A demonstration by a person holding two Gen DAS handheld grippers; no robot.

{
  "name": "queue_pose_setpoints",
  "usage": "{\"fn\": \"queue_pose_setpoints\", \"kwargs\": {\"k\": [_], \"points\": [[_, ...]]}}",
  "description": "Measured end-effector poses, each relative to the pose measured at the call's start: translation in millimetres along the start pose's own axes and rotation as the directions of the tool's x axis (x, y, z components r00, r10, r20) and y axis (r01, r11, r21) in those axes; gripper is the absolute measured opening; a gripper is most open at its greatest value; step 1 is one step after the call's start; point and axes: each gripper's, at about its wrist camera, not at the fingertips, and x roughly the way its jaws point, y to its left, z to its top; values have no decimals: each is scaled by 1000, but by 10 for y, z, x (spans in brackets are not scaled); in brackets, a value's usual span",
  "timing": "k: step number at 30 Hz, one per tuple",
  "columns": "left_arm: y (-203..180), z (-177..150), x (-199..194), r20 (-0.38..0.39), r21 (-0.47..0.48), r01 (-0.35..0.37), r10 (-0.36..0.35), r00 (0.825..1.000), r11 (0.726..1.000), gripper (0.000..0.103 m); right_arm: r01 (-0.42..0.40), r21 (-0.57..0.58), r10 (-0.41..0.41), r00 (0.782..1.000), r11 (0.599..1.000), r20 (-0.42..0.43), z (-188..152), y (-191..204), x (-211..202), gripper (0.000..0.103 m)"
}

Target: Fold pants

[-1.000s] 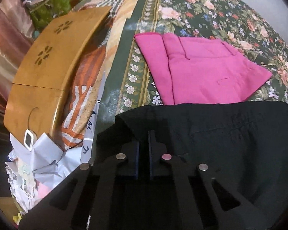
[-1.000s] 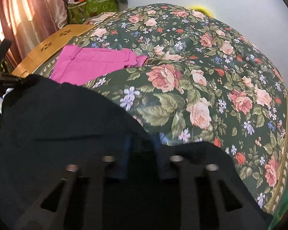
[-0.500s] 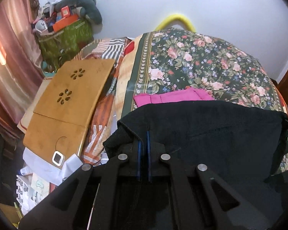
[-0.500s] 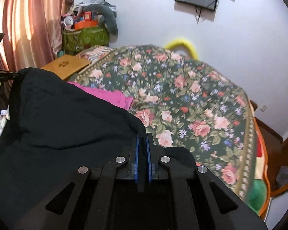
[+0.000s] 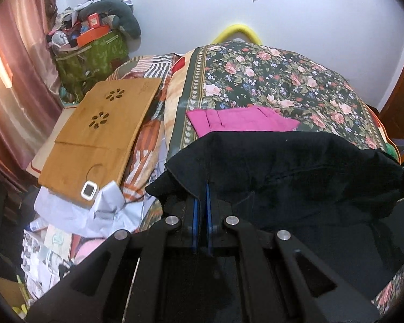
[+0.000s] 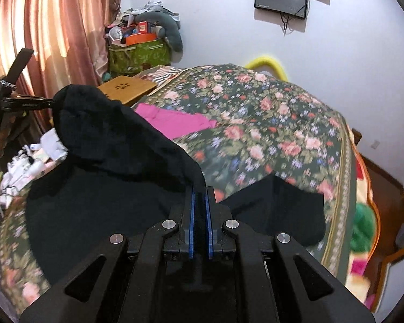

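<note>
Black pants [image 5: 296,167] hang lifted above the floral bed, stretched between both grippers. My left gripper [image 5: 200,188] is shut on one top corner of the cloth. My right gripper [image 6: 199,191] is shut on the other corner, with the black pants [image 6: 115,145] draping left toward the left gripper at the far left of the right wrist view [image 6: 27,103]. A lower part of the pants [image 6: 277,210] lies on the bedspread. Folded pink pants [image 5: 242,119] lie flat on the bed beyond, also in the right wrist view [image 6: 175,119].
The floral bedspread [image 5: 282,80] covers the bed. A wooden lap desk [image 5: 102,134] lies at the bed's left side over striped cloth. Clutter and papers [image 5: 75,215] sit lower left. A green bag [image 5: 91,56] and curtain [image 6: 54,32] stand at the back left.
Both grippers have risen with the black pants, lifting them off the bed. The view now takes in the far wall and the pink pants look farther away.
</note>
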Motion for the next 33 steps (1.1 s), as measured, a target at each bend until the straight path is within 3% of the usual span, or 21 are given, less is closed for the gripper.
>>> {"fn": "queue_pose_setpoints", "kwargs": {"k": [10,23,28,33], "points": [[245,-623,-222,-27,-57,11,-13,1000,998,5,-34,18,34,999,999,-36,-521,377,-202,6],[509,-1534,43,-165,-202,25,-59,985,979,5,-43,62,49,995,997,-90,-1059,643,-212,6],[492,-1766,142,-225,-194,-53,9,974,979,4,-59,114,70,993,992,-100,-1090,603,-259,7],[423,-1809,-39,-196,-144,-90,61,979,985,4,-72,141,86,991,987,-99,-1125,565,-374,8]]}}
